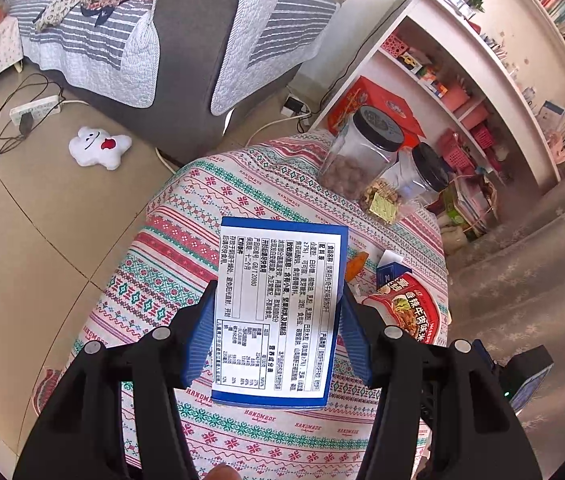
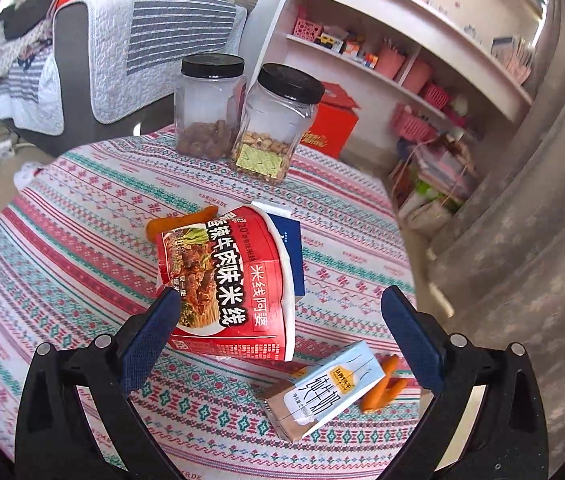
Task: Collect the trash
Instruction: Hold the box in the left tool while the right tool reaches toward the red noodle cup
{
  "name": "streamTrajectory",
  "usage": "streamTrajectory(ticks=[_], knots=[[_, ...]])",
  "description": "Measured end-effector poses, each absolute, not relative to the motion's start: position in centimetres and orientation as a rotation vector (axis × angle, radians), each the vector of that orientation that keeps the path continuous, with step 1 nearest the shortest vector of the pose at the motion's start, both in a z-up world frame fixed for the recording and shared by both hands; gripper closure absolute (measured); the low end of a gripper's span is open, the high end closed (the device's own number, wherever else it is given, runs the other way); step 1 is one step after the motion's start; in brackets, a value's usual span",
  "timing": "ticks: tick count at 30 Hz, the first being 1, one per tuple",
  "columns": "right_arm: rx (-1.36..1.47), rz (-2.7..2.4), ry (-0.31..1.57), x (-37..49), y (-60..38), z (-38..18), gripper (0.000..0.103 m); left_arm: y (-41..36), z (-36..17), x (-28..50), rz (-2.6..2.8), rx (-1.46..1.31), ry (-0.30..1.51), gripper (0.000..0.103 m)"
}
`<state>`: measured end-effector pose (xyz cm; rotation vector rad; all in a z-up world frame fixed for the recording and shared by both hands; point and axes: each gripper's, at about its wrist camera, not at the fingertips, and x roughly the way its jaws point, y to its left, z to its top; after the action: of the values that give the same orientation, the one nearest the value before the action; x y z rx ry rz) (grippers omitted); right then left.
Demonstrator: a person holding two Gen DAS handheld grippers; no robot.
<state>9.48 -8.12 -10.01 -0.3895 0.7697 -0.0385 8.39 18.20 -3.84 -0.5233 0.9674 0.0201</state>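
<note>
L tool (image 1: 278,336) clamps the blue box (image 1: 280,312) by its long edges, label up, lifted off the surface (image 1: 186,208) — prob. for carrying away. R tool (image 2: 280,336) hangs open over the red noodle cup (image 2: 228,272), lying on its side; milk carton (image 2: 322,392) & orange scraps (image 2: 384,386) beside it. Further back, two snack jars (image 2: 242,116) w/ lids on — likely not trash.

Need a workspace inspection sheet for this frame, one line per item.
Surface: round table under patterned red-green cloth.
Job's things: blue-edged box with white label; red noodle cup; pale blue milk carton; orange peel scraps.
Clutter: two black-lidded clear jars.
Grippers: left tool shut on box; right tool open near cup.
Cables: power strip and cords on floor.
Surroundings: grey sofa, white shelves.
</note>
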Motion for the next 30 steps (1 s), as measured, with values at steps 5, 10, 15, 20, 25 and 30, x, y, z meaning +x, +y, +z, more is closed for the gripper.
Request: streamTrajectory(ticks=[5,10,15,20,25,30], knots=[[-0.522,-0.090,0.738,8.5,-4.1,-11.7,0.007,18.1,-4.0,8.2,0.024,-0.511,0.970,0.047],[-0.643,-0.149,0.671,10.2,-2.8,-13.2,0.007,18.3,-4.6,8.3,0.040,-0.503,0.985,0.047],[-0.433,-0.222,0.714,13.6,-8.3,-11.4,0.007,18.3,-4.9,8.5,0.043,-0.502,0.991,0.047],[0.147,-0.218,0.942,17.5,-20.2,-12.1,0.007,17.6,-4.9,8.7,0.025,-0.491,0.992,0.047],[0.412,-0.113,0.996,18.2,-26.4,-13.8,0.008,16.8,-5.2,9.3,0.019,-0.482,1.003,0.047],[0.308,-0.134,0.971,19.2,-27.2,-13.9,0.008,15.6,-5.7,9.8,0.006,-0.463,1.020,0.047]])
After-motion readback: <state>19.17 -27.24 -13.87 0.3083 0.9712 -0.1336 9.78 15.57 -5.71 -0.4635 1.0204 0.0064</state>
